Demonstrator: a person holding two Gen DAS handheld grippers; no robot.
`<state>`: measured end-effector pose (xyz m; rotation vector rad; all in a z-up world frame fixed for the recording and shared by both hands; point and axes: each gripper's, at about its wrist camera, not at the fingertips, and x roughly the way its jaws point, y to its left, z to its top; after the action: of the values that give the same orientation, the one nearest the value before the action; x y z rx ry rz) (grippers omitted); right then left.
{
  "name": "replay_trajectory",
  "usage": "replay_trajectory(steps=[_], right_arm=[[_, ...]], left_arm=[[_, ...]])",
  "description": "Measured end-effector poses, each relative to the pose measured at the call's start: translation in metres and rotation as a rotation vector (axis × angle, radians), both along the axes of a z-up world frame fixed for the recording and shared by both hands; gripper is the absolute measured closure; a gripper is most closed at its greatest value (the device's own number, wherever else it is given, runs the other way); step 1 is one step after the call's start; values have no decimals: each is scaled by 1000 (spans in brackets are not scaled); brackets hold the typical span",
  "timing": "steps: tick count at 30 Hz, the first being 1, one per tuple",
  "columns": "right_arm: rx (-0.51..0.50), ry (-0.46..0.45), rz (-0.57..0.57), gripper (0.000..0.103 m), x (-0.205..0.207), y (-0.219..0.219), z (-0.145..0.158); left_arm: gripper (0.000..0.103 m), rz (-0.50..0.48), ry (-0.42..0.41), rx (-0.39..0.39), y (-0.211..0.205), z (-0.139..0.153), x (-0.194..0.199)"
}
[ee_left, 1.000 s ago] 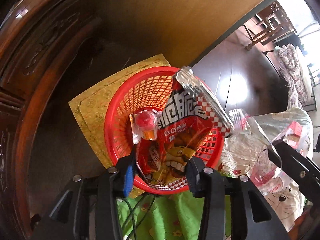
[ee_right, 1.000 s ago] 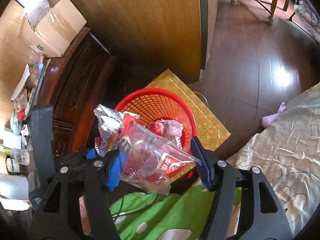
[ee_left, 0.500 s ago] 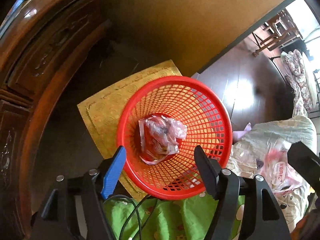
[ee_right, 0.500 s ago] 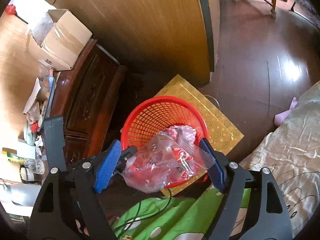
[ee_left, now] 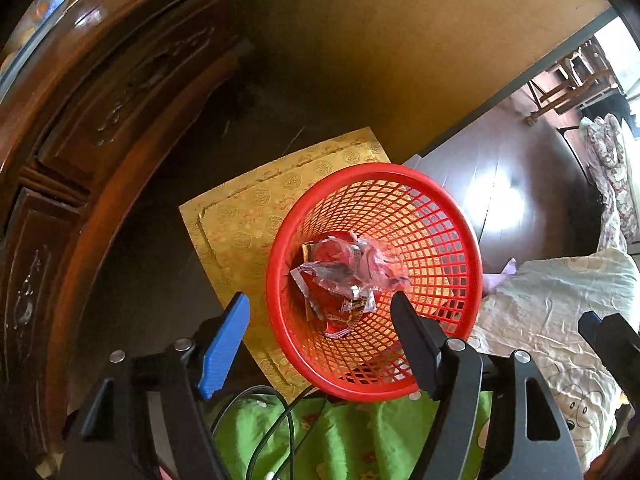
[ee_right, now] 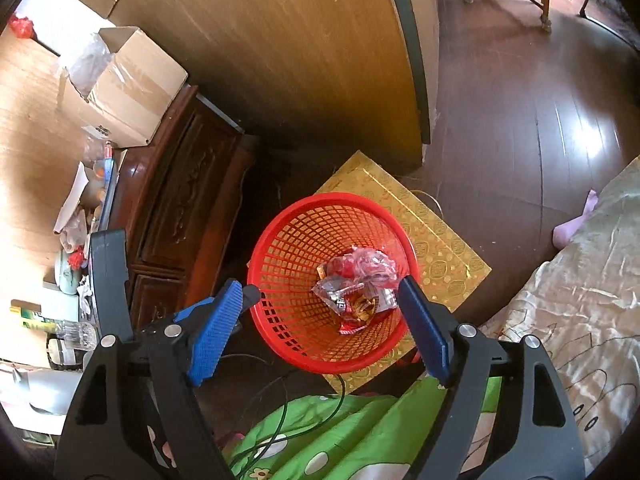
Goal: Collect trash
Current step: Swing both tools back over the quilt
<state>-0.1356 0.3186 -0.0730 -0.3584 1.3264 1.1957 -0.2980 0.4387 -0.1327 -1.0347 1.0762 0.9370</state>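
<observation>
Overhead, both tools point(ee_left: 320, 328) point(ee_right: 320, 324) released, empty; wrappers point(ee_left: 344, 272) inside basket rim point(ee_left: 372, 170).

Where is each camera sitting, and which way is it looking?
Left wrist: on the left claw, looking steeply down into the red basket; its own open fingers show, and the other claw's tip at the right edge.
Right wrist: on the right claw, looking down too; its open fingers show, plus the left claw's finger.
Both share the basket, its wrappers and the gold mat.

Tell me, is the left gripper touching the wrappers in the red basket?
Apart. The left wrist view shows the left gripper open and empty above the red basket, with the wrappers lying down at its bottom.
</observation>
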Motion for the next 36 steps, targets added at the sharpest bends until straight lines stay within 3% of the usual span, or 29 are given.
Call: replay_trajectory(steps=[7, 14, 18, 30, 36], right_arm=[[82, -4, -53, 25, 7, -34, 29], [233, -9, -143, 25, 23, -132, 84], [266, -29, -212, 25, 33, -192, 102], [239, -134, -606, 20, 70, -395, 102], [192, -178, -771, 16, 91, -462, 92]], left_arm=[[31, -84, -30, 23, -17, 20, 19], [30, -234, -99, 78, -57, 59, 50], [28, -350, -144, 111, -93, 89, 77], [19, -800, -232, 228, -264, 159, 170], [16, -993, -227, 311, -348, 165, 212]])
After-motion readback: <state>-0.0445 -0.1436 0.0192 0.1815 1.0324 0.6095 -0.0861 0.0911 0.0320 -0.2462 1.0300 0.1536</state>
